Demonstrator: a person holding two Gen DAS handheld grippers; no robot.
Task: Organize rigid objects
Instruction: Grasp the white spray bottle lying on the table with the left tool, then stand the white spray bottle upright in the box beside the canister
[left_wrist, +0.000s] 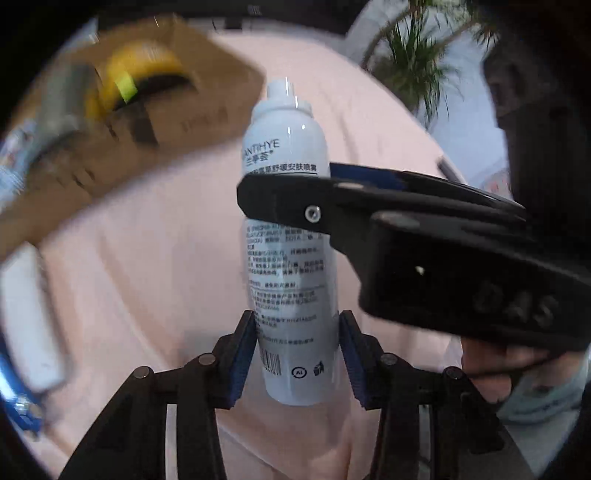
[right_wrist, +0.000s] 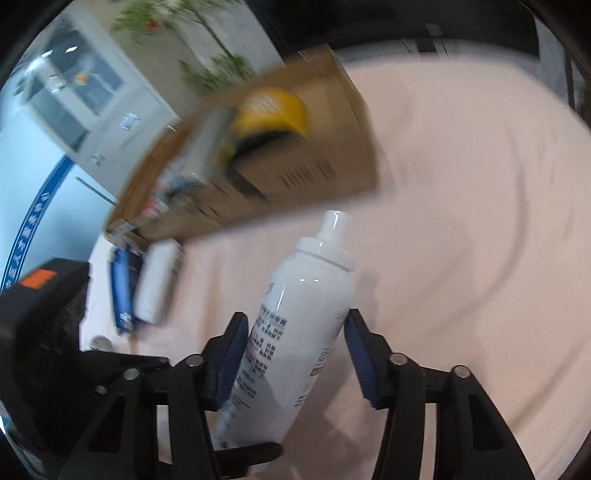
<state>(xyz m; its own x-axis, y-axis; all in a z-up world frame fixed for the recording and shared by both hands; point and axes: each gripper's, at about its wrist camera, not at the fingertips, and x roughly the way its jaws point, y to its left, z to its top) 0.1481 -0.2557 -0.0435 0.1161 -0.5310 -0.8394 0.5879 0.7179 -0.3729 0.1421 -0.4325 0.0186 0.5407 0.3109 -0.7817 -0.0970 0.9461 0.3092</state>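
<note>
A white spray can (left_wrist: 291, 236) with printed text is held in the air over a pink cloth. My left gripper (left_wrist: 297, 354) is shut on its lower part, blue pads on both sides. My right gripper (left_wrist: 295, 192) crosses it from the right and clamps its middle. In the right wrist view the can (right_wrist: 295, 325) leans right between the right gripper (right_wrist: 295, 350) pads, and the left gripper's finger (right_wrist: 255, 452) shows at the can's base. A cardboard box (right_wrist: 295, 155) holds a yellow roll of tape (right_wrist: 277, 110) and other items.
The pink cloth (right_wrist: 461, 240) covers the surface. A white block (right_wrist: 155, 280) and a blue packet (right_wrist: 122, 291) lie left of the can by the box. A potted plant (left_wrist: 413, 62) stands behind. A person's hand (left_wrist: 491, 369) holds the right gripper.
</note>
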